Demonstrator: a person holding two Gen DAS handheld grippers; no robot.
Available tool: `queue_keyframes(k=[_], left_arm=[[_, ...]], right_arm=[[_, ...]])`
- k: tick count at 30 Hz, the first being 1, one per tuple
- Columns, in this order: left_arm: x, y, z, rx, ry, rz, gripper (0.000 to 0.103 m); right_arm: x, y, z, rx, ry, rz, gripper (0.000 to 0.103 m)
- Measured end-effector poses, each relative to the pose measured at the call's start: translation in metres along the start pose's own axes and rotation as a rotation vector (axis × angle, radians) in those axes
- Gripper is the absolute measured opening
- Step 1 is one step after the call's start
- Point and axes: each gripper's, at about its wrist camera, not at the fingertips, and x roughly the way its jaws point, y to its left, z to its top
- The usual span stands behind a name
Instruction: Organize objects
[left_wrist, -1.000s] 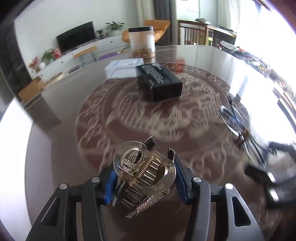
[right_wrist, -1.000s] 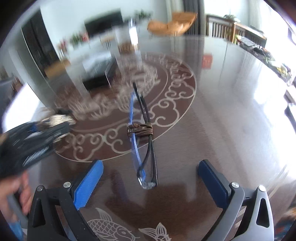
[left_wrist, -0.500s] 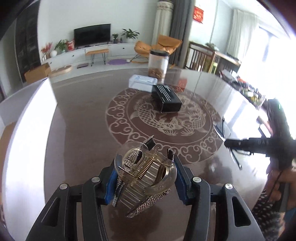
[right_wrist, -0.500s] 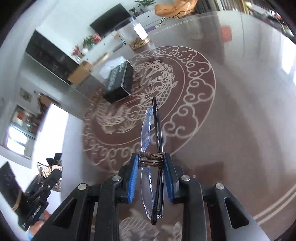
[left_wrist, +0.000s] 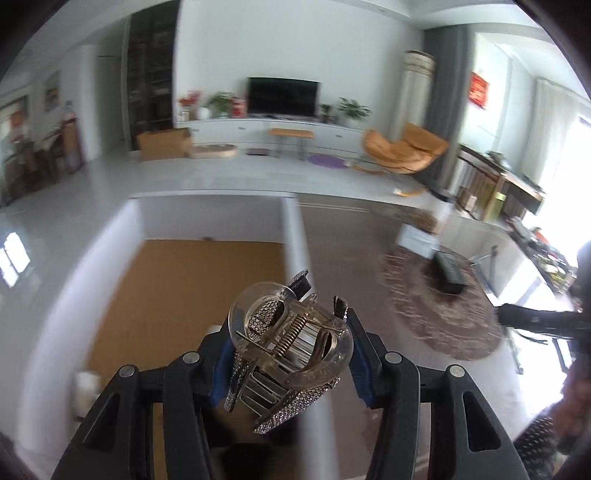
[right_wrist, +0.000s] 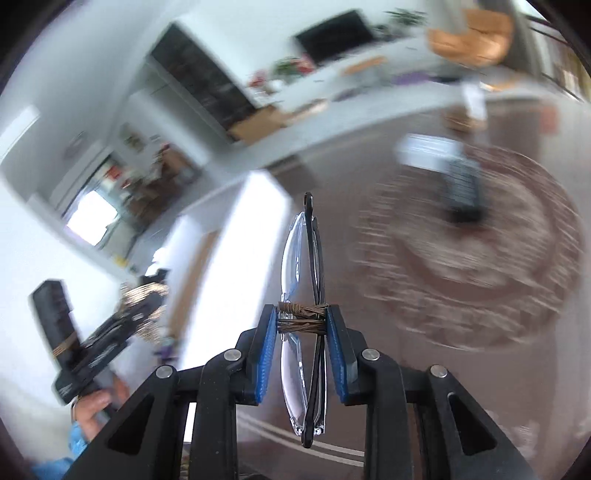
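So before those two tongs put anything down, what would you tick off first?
1. Left tongs shut on the hair claw: ok, both blue pads press its sides.
2. Right tongs shut on the folded glasses: ok, pinched at the cord wrapped round the middle.
3. Glasses sitting straight in the grip: ok, they run in line with the fingers.
4. Both loads lifted off the table: ok, neither touches it.
5. White bin with the brown floor under the hair claw: ok, it lies just ahead of the claw.
6. Bin under the glasses: cannot tell, the view is too blurred.
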Motion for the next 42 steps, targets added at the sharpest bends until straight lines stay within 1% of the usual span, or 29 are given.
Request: queue_keyframes(k=[2, 4, 7, 9, 11, 13, 14, 15, 16, 17, 19, 20, 21, 22, 24, 25, 26, 28, 29, 30, 31, 32, 33, 34, 35, 37, 38, 39, 42], left_arm=[[-0.002, 0.036, -0.002, -0.037, 0.007, 0.075, 0.053], [-0.003, 0.065, -0.006, -0.073, 0.021, 0.126, 0.053], [-0.001, 0.100, -0.014, -0.108, 0.056, 0.188, 0.053], [0.000, 0.111, -0.021, -0.114, 0.084, 0.200, 0.053], [0.011, 0.115, -0.028, -0.109, 0.148, 0.225, 0.054], [0.021, 0.120, -0.037, -0.111, 0.223, 0.274, 0.055], [0.026, 0.121, -0.041, -0.116, 0.248, 0.297, 0.063], [0.028, 0.122, -0.044, -0.122, 0.260, 0.317, 0.069], [0.027, 0.122, -0.045, -0.125, 0.258, 0.330, 0.081], [0.025, 0.121, -0.046, -0.128, 0.242, 0.348, 0.085], [0.017, 0.116, -0.043, -0.131, 0.198, 0.362, 0.085], [0.013, 0.116, -0.043, -0.135, 0.183, 0.357, 0.085], [0.010, 0.111, -0.042, -0.140, 0.166, 0.346, 0.085], [0.008, 0.106, -0.039, -0.145, 0.149, 0.329, 0.085], [0.005, 0.086, -0.033, -0.142, 0.112, 0.274, 0.085], [0.005, 0.074, -0.030, -0.136, 0.100, 0.249, 0.085], [0.003, 0.059, -0.028, -0.122, 0.086, 0.211, 0.085], [0.004, 0.028, -0.025, -0.087, 0.067, 0.137, 0.085], [0.005, 0.005, -0.025, -0.062, 0.061, 0.082, 0.085], [0.006, -0.014, -0.025, -0.041, 0.059, 0.036, 0.085], [0.009, -0.042, -0.027, -0.013, 0.059, -0.028, 0.085], [0.013, -0.059, -0.027, 0.005, 0.064, -0.065, 0.087], [0.019, -0.088, -0.031, 0.041, 0.081, -0.123, 0.089], [0.026, -0.107, -0.035, 0.064, 0.100, -0.153, 0.092], [0.034, -0.130, -0.041, 0.090, 0.124, -0.186, 0.092], [0.051, -0.166, -0.055, 0.137, 0.160, -0.229, 0.092], [0.064, -0.183, -0.062, 0.159, 0.183, -0.232, 0.092], [0.075, -0.196, -0.068, 0.175, 0.202, -0.228, 0.092], [0.112, -0.221, -0.082, 0.202, 0.239, -0.189, 0.092]], right_arm=[[0.015, 0.044, 0.003, -0.055, 0.017, 0.071, 0.027], [0.029, 0.080, 0.005, -0.103, 0.041, 0.125, 0.028], [0.050, 0.124, 0.007, -0.167, 0.080, 0.174, 0.028], [0.070, 0.153, 0.005, -0.212, 0.116, 0.194, 0.028], [0.092, 0.176, 0.001, -0.252, 0.145, 0.206, 0.029], [0.115, 0.189, -0.005, -0.273, 0.172, 0.208, 0.031], [0.133, 0.193, -0.008, -0.267, 0.203, 0.211, 0.033], [0.146, 0.194, -0.011, -0.253, 0.234, 0.227, 0.045], [0.157, 0.194, -0.013, -0.232, 0.261, 0.241, 0.053], [0.167, 0.189, -0.015, -0.197, 0.274, 0.242, 0.065], [0.168, 0.179, -0.017, -0.169, 0.256, 0.242, 0.066], [0.161, 0.170, -0.017, -0.168, 0.229, 0.246, 0.067], [0.155, 0.163, -0.017, -0.171, 0.205, 0.237, 0.069], [0.149, 0.154, -0.017, -0.176, 0.179, 0.219, 0.072], [0.130, 0.129, -0.019, -0.208, 0.102, 0.148, 0.083], [0.123, 0.116, -0.021, -0.236, 0.065, 0.088, 0.085], [0.114, 0.099, -0.025, -0.270, 0.028, -0.003, 0.088], [0.102, 0.056, -0.036, -0.317, -0.022, -0.195, 0.088], [0.097, 0.028, -0.044, -0.319, -0.035, -0.301, 0.088], [0.093, 0.005, -0.051, -0.304, -0.037, -0.368, 0.088], [0.087, -0.021, -0.056, -0.282, -0.038, -0.424, 0.088], [0.078, -0.052, -0.062, -0.243, -0.038, -0.489, 0.088], [0.072, -0.070, -0.067, -0.216, -0.042, -0.527, 0.088], [0.061, -0.090, -0.070, -0.190, -0.049, -0.560, 0.088], [0.050, -0.109, -0.076, -0.165, -0.067, -0.602, 0.088], [0.030, -0.129, -0.082, -0.146, -0.095, -0.658, 0.088], [0.021, -0.145, -0.082, -0.128, -0.118, -0.687, 0.088], [0.017, -0.151, -0.079, -0.105, -0.132, -0.696, 0.088], [0.003, -0.163, -0.074, -0.023, -0.180, -0.690, 0.088]])
